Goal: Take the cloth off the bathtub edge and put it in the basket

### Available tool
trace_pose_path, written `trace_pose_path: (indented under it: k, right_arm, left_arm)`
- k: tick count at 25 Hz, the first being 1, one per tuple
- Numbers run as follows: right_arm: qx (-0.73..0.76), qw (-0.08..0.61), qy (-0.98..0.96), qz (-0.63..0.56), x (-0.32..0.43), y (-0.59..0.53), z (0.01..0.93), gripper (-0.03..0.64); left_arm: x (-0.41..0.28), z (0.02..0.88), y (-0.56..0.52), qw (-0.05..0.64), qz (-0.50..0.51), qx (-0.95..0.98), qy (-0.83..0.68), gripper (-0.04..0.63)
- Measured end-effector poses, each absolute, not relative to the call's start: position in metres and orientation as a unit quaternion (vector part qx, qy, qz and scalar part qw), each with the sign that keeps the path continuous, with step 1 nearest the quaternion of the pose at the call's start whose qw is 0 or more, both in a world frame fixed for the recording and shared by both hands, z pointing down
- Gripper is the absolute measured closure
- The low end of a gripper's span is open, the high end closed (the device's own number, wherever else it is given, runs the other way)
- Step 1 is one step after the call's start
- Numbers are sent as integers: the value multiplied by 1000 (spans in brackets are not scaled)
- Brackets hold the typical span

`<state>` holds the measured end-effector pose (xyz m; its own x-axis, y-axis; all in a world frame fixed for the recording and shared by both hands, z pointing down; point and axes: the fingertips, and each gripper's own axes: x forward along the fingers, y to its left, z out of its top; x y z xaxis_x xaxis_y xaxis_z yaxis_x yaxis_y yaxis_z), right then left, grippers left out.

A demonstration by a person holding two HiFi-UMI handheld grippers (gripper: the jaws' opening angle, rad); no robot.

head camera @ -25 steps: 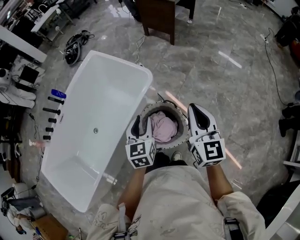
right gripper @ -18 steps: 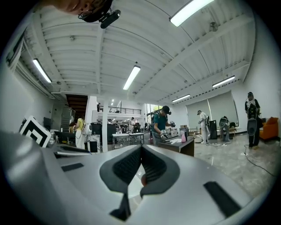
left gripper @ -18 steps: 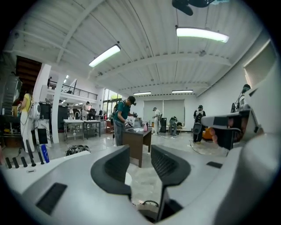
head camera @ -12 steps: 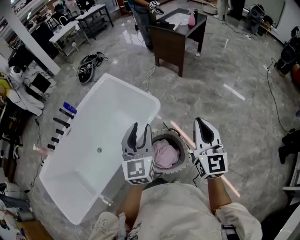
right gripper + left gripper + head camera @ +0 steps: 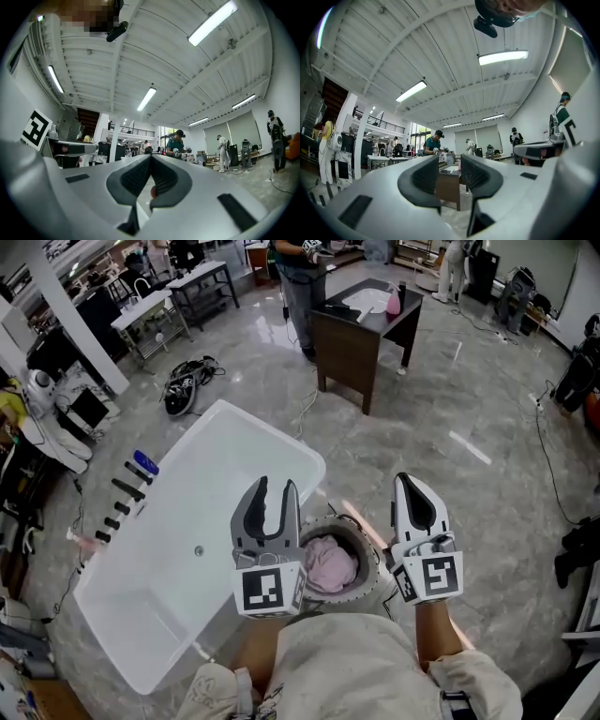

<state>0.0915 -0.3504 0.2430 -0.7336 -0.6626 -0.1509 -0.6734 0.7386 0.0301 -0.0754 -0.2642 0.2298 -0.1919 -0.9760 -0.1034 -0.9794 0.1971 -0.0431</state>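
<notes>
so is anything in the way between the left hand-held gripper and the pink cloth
Nothing visible. The pink cloth lies uncovered in the basket beside the bathtub, and the left hand-held gripper hangs above the basket's left side, jaws apart and empty.

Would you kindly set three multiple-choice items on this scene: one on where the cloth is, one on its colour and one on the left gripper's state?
1. Where does the cloth lie? A on the floor; B in the basket; C on the dark table.
2. What colour is the cloth? A blue; B green; C pink.
3. What is the state of the left gripper? A open and empty; B shut on the cloth; C shut on nothing.
Answers: 1 B, bunched inside the rim; 2 C, pink in the head view; 3 A, a gap shows between its jaws.
</notes>
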Motion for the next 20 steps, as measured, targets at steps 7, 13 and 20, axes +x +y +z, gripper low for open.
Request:
trace_pose_path:
  k: [7, 13, 20]
  right_arm:
    - [-354, 66, 932, 46, 83, -347, 241, 629]
    - [-349, 63, 934, 46, 77, -346, 243, 629]
    - [-342, 59, 937, 42, 70, -346, 244, 629]
  left_arm:
    - [-80, 227, -260, 60, 17, -630, 774, 460]
    - [-81, 230, -258, 73, 7, -629, 774, 528]
    - [-73, 235, -262, 67, -15, -646, 760, 592]
